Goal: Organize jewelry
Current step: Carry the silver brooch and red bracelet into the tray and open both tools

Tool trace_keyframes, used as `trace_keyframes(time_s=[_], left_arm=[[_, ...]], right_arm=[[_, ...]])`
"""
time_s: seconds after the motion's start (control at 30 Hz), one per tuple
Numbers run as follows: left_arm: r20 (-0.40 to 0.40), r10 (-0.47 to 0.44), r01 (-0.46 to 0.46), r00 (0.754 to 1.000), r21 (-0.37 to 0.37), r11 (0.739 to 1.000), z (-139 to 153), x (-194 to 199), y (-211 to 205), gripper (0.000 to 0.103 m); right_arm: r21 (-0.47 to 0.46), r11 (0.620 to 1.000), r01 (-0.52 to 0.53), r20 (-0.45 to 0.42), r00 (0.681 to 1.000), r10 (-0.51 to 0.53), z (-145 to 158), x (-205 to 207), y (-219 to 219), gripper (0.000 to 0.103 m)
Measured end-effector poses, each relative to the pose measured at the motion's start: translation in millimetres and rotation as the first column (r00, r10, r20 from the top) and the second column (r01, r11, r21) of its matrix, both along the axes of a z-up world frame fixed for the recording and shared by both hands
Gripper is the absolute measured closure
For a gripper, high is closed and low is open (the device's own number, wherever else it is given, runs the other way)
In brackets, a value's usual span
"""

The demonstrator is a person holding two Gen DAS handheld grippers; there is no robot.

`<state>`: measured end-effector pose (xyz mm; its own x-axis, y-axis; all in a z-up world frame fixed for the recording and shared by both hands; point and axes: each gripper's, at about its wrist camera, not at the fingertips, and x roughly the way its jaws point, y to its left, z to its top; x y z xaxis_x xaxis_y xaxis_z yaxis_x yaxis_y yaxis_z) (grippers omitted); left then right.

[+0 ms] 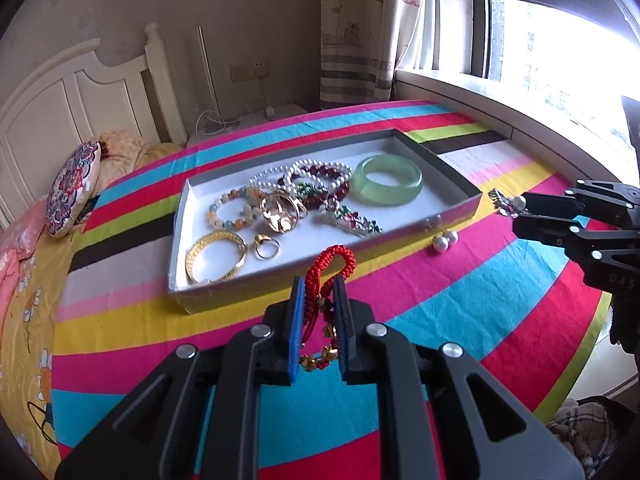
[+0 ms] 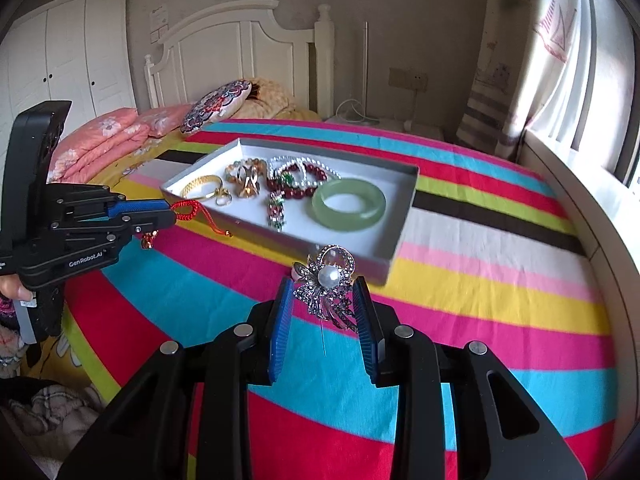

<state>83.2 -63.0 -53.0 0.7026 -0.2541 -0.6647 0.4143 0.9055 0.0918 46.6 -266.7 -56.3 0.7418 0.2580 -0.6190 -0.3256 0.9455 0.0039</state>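
Note:
My left gripper point(image 1: 319, 285) is shut on a red braided bracelet point(image 1: 332, 262) with small gold charms, held above the bedspread just in front of the shallow white box point(image 1: 420, 210). My right gripper point(image 2: 323, 286) is shut on a silver rhinestone brooch point(image 2: 330, 280) with a pearl centre, near the box's front corner point(image 2: 376, 266). The box holds a green jade bangle point(image 1: 387, 178), a gold bangle point(image 1: 216, 256), a gold ring point(image 1: 266, 247), pearl strands and dark red beads. A pair of pearl earrings point(image 1: 444, 240) lies on the bedspread outside the box.
A bright striped bedspread point(image 1: 460, 300) covers the bed. A white headboard point(image 2: 240, 52), a round patterned cushion point(image 1: 72, 188) and pink bedding point(image 2: 108, 140) lie beyond the box. A window sill point(image 1: 500, 108) and curtain run along the right. A person's hand point(image 2: 14, 289) grips the left tool.

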Motion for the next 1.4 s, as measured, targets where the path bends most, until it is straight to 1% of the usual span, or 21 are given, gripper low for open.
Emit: trace_keyframes(time_s=[0.4, 0.7, 0.87, 1.07, 1.2, 1.33, 1.4], left_arm=[[0.061, -0.001, 0.0, 0.998, 0.008, 1.0, 26.9, 8.5, -3.9, 0.089], [0.103, 0.019, -0.019, 0.995, -0.008, 1.0, 47.3, 18.6, 0.5, 0.089], [0.119, 0.038, -0.035, 0.992, -0.023, 0.999, 58.0, 31.3, 2.3, 0.089], [0.103, 0.063, -0.059, 0.993, -0.041, 0.997, 59.1, 55.0, 2.8, 0.089], [0.078, 0.08, -0.075, 0.994, -0.057, 0.996, 56.1, 72.0, 3.3, 0.089], [0.056, 0.1, -0.097, 0.993, -0.052, 0.994, 54.8, 94.8, 5.3, 0.089], [0.043, 0.109, -0.108, 0.993, -0.038, 0.993, 52.5, 108.4, 6.0, 0.089]], right_arm=[[0.009, 1.0, -0.013, 0.037, 0.999, 0.013, 20.5, 28.7, 12.4, 0.072], [0.016, 1.0, -0.024, 0.062, 0.998, 0.023, 31.9, 48.1, 29.1, 0.072], [0.031, 0.999, -0.034, 0.06, 0.998, 0.032, 35.5, 59.8, 36.8, 0.072], [0.054, 0.998, -0.031, 0.036, 0.999, 0.03, 30.7, 82.0, 43.5, 0.072], [0.058, 0.998, -0.028, 0.022, 0.999, 0.027, 25.9, 91.9, 48.8, 0.072], [0.052, 0.998, -0.021, 0.006, 1.0, 0.021, 19.1, 99.9, 52.1, 0.072], [0.049, 0.999, -0.016, -0.008, 1.0, 0.017, 14.2, 105.1, 53.9, 0.072]])
